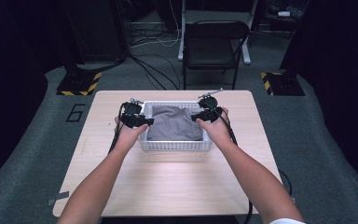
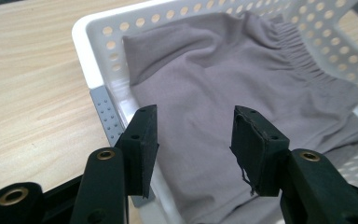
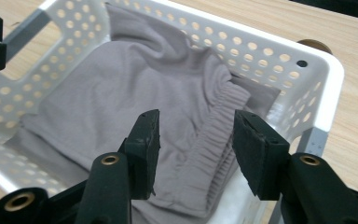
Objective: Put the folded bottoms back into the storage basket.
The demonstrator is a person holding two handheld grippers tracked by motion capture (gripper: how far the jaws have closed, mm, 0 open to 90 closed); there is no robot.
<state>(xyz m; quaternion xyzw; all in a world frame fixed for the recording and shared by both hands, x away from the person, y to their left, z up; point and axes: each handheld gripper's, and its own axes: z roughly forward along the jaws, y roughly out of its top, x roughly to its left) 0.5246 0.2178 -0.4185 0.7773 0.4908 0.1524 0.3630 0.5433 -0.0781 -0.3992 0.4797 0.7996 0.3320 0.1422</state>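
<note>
A light wooden desk [image 1: 177,186] stands on a grey floor [image 1: 326,154]. One thing lies directly on it: a white perforated basket [image 1: 175,145], set toward the far half and about midway between the left and right edges. A grey cloth [image 1: 175,123] lies inside the basket, not on the desk itself. The near half of the desk is bare wood. In the left gripper view the wood grain runs beside the basket's rounded corner [image 2: 81,35].
</note>
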